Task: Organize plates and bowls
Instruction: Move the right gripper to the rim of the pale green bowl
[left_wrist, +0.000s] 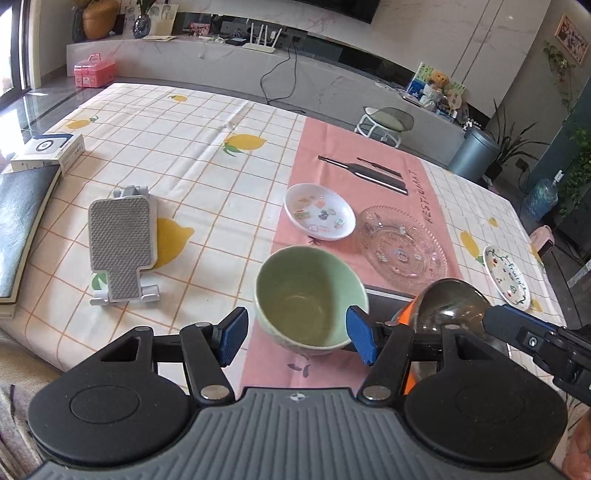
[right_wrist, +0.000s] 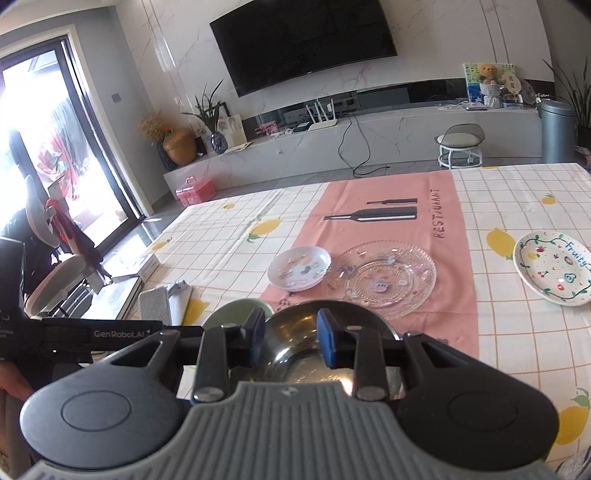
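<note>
From the left wrist camera, the left gripper (left_wrist: 295, 338) hangs low over a bench (left_wrist: 207, 173) covered in a lemon-print cloth. Its blue pads stand wide apart on either side of a pale green bowl (left_wrist: 310, 299). The right pad sits at the bowl's rim; the left pad is clear of it, so the bowl is framed but not clamped. Just beyond the gripper, on a pink runner (left_wrist: 328, 147) printed "RESTAURANT", lie a small white dish (left_wrist: 319, 210) with stickers and a clear glass plate (left_wrist: 402, 247). They look gathered there as a sorting spot. Farther right sits a painted plate (left_wrist: 506, 275) lettered "Fruity". To the right, the other gripper's black arm reaches over a steel bowl (left_wrist: 447, 302). A grey phone stand (left_wrist: 120, 243) lies to the left.

From the right wrist camera, the right gripper (right_wrist: 291, 338) hovers directly above the steel bowl (right_wrist: 295, 350), its pads about half open over the bowl's inside. Whether they touch the metal, I cannot tell. The green bowl (right_wrist: 236, 310) peeks out just to its left. The left gripper's arm, at the left, reads "GenRobot.AI". Ahead are the white dish (right_wrist: 299, 266), glass plate (right_wrist: 384, 277) and "Fruity" plate (right_wrist: 554, 267).
</note>
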